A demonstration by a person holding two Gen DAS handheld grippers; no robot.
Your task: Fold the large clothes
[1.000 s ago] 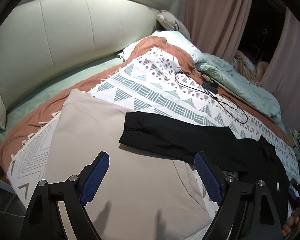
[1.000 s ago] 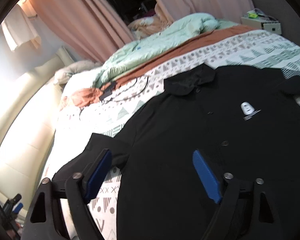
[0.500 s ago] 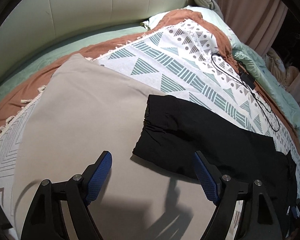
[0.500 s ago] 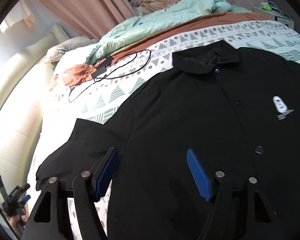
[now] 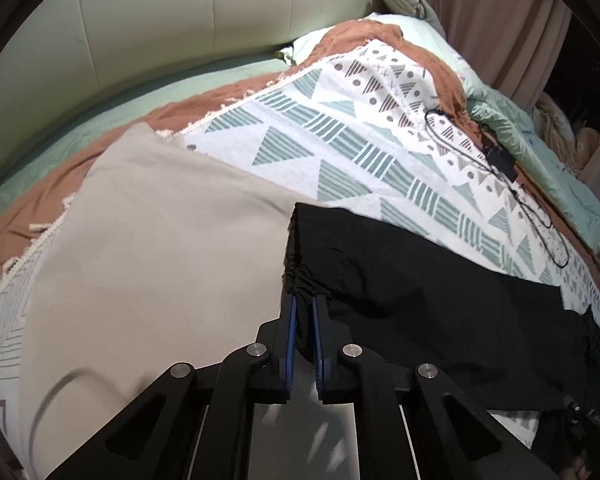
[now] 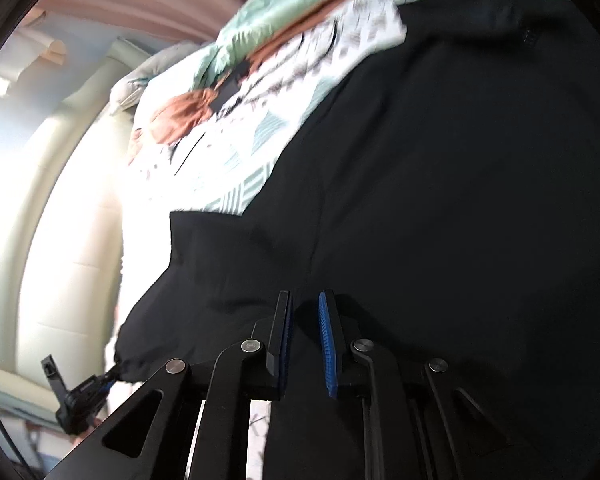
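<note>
Left wrist view: the left gripper [image 5: 304, 312] has its jaws pinching the gathered cuff of the black shirt [image 5: 420, 280], which lies on the patterned blanket [image 5: 340, 148] over the bed, partly across a beige cloth [image 5: 160, 248].

Right wrist view: blurred; the right gripper [image 6: 305, 312] has its jaws nearly together, pinching the shirt's body fabric.

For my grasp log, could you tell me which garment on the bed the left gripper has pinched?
The black shirt, by its sleeve cuff; the beige garment lies flat, ungripped.
</note>
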